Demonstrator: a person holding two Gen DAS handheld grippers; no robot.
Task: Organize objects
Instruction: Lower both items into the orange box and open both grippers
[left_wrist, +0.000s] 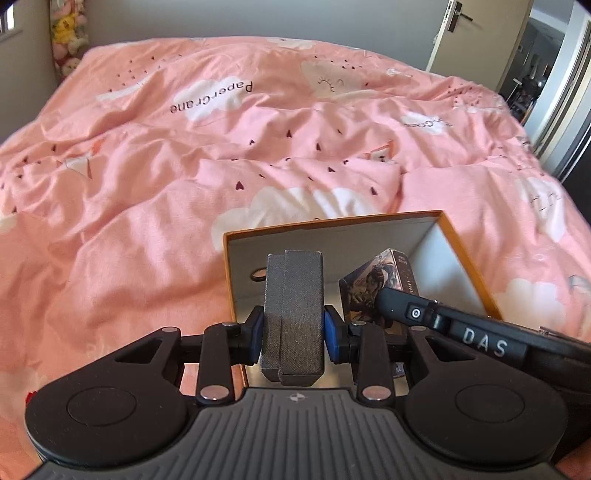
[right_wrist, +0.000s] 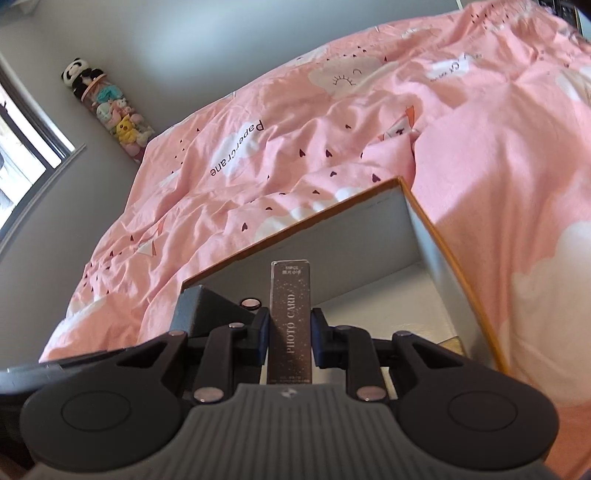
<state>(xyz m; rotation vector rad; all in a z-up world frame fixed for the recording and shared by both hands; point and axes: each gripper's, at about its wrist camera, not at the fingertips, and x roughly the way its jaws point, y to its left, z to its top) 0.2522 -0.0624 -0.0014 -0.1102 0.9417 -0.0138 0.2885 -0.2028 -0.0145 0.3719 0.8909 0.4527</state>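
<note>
Two grippers work over a bed covered by a rumpled pink duvet (left_wrist: 147, 229) printed with white clouds, small dark hearts and the words "PaperCrane"; grey walls stand behind it, an open door (left_wrist: 476, 37) shows at about one o'clock in the left wrist view, and a window (right_wrist: 22, 147) with a tall clear tube of plush toys (right_wrist: 110, 110) beside it sits at ten o'clock in the right wrist view. An open orange-edged box (left_wrist: 469, 251) with white inner walls lies on the duvet just ahead of both cameras. The left gripper (left_wrist: 294, 332) is clamped by its blue pads on a grey textured case (left_wrist: 293, 302), whose long axis runs straight away from the camera toward twelve o'clock, over the box's left part. The right gripper (right_wrist: 289, 336) is closed on a slim dark photo card box (right_wrist: 290, 317) lettered "PHOTO CARD", held on edge, its long axis also toward twelve o'clock, over the box interior. In the left wrist view that card box (left_wrist: 380, 284) appears at three o'clock of the grey case, inside the box walls.
</note>
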